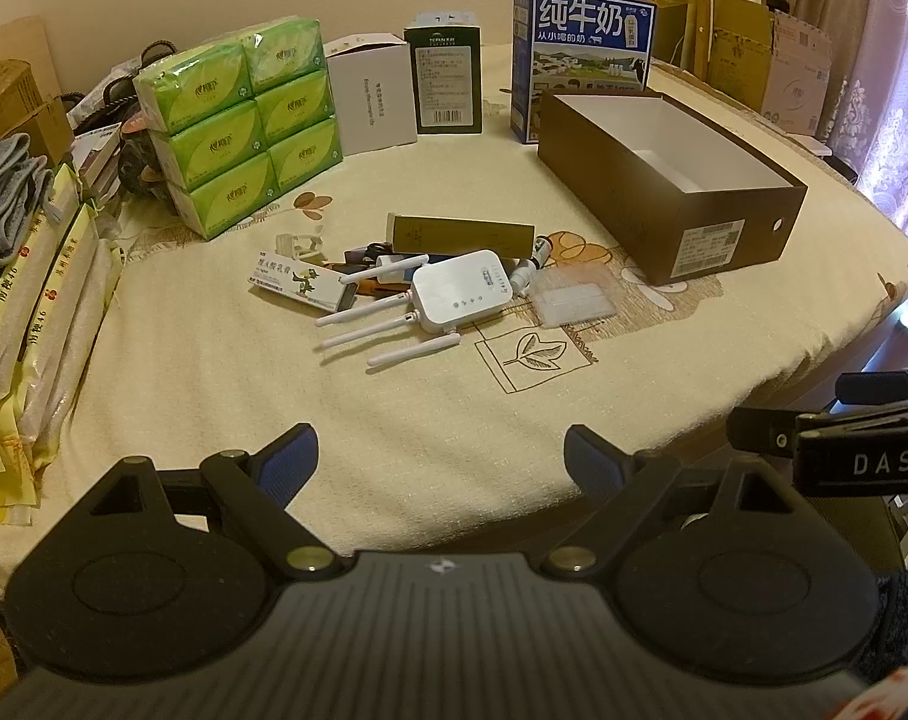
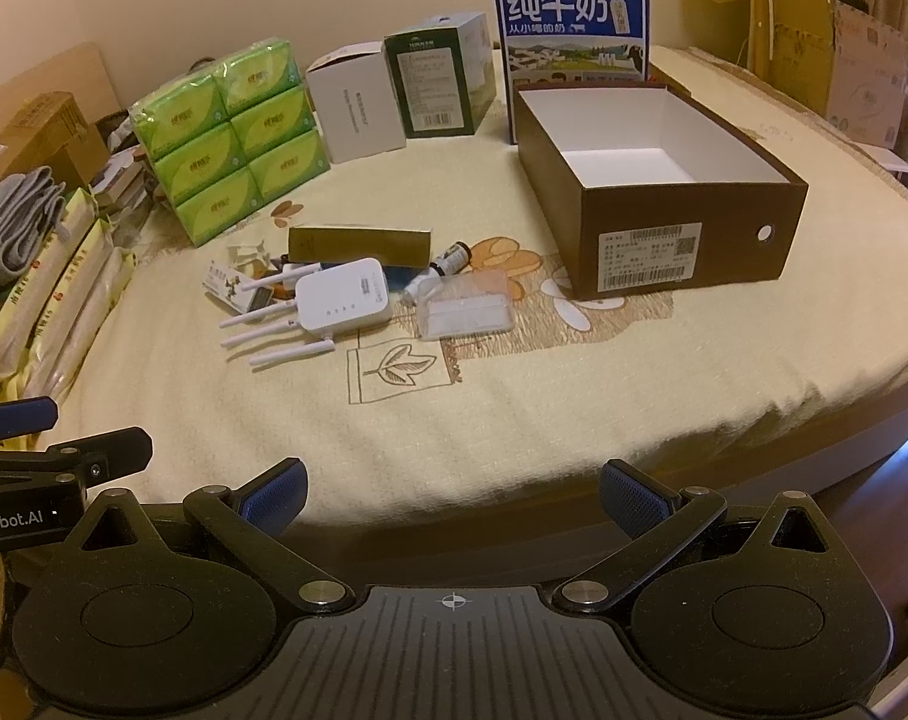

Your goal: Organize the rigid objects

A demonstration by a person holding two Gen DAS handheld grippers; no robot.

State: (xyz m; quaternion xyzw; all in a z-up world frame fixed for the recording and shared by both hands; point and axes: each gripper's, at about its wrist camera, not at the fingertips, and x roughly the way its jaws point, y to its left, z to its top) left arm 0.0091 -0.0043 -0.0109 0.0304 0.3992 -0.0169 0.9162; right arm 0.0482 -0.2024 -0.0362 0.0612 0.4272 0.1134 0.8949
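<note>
Small rigid objects lie in a loose pile mid-table: a white router [image 1: 460, 288] with four antennas pointing near-left, a flat clear plastic case [image 1: 577, 297] just right of it, a long olive-gold box [image 1: 463, 234] behind, a small white-and-green carton [image 1: 295, 282] at the left edge, and a little bottle [image 2: 451, 257] between the gold box and the case. Darker bits under the router we cannot make out.

We see an open brown box [image 2: 682, 228], white inside, on the right, well apart from the pile, nothing in it.

Along the far side stand a pack of green tissue packets [image 1: 238, 120], a white box [image 1: 373, 96], a dark green box [image 1: 448, 81] and a blue milk carton [image 1: 583, 42]. The table [image 1: 394, 420] carries a cream cloth with leaf drawings.

Our left gripper [image 1: 439, 462] hovers over the near table edge, jaws spread wide, holding nothing. Our right gripper [image 2: 454, 495] sits beside it, likewise spread and holding nothing.
</note>
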